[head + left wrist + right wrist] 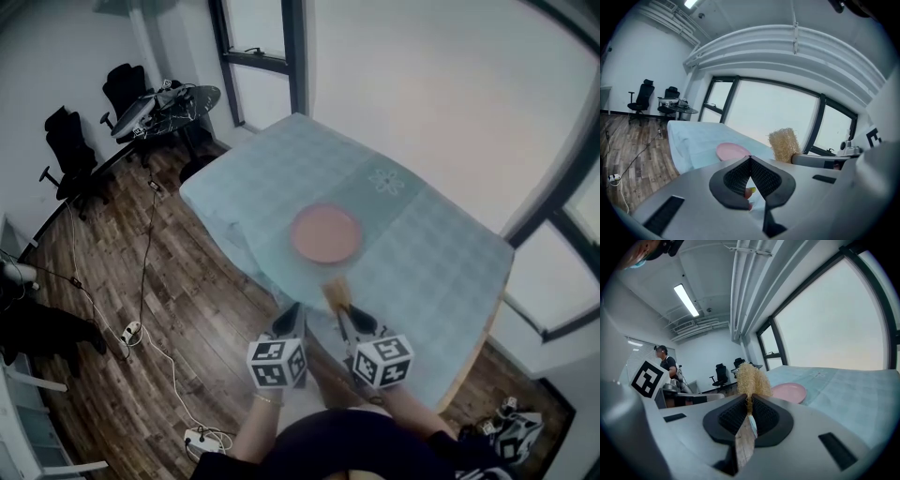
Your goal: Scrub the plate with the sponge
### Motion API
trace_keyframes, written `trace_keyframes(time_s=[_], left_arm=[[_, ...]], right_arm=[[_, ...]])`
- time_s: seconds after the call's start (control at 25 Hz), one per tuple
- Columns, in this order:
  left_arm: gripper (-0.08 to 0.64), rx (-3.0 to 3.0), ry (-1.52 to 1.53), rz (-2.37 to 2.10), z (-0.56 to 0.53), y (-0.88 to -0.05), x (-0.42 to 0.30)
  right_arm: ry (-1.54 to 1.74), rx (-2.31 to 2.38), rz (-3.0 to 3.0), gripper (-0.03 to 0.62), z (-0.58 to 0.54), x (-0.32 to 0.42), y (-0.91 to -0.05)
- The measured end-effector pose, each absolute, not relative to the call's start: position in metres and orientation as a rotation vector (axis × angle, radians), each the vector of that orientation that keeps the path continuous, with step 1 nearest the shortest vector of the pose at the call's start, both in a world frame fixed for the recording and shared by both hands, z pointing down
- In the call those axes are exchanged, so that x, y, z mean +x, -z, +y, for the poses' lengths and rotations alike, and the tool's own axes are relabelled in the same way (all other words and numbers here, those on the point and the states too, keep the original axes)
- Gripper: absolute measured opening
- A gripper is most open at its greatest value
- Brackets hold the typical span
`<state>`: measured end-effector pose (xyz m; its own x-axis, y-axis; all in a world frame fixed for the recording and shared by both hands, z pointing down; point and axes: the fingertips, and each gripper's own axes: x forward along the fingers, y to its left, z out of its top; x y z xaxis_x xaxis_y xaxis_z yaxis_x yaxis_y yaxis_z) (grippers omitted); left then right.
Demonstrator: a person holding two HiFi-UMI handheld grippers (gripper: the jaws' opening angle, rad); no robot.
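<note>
Pink and smooth, the round plate [325, 233] lies mid-table on a pale blue cloth [441, 272]. The left gripper [292, 314] and right gripper [346, 317] hang short of it, so scrubbing looks not yet begun. Left gripper view: ribbed black pads [761, 176] meet on nothing. Right gripper view: the jaws are clamped on the straw-coloured, fibrous sponge [750, 379], with the plate beyond.
</note>
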<state>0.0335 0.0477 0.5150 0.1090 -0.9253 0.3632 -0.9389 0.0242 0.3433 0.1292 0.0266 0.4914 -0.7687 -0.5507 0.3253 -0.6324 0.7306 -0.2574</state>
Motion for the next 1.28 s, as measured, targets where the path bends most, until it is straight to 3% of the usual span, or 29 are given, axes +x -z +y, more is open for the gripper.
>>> trace_keyframes(time_s=[1.28], left_arm=[[0.008,2.057,-0.149,-1.557,-0.134,-0.541,-0.097]], right_arm=[[-0.557,1.277,-2.549,0.035,-0.136,0.015,-0.508]])
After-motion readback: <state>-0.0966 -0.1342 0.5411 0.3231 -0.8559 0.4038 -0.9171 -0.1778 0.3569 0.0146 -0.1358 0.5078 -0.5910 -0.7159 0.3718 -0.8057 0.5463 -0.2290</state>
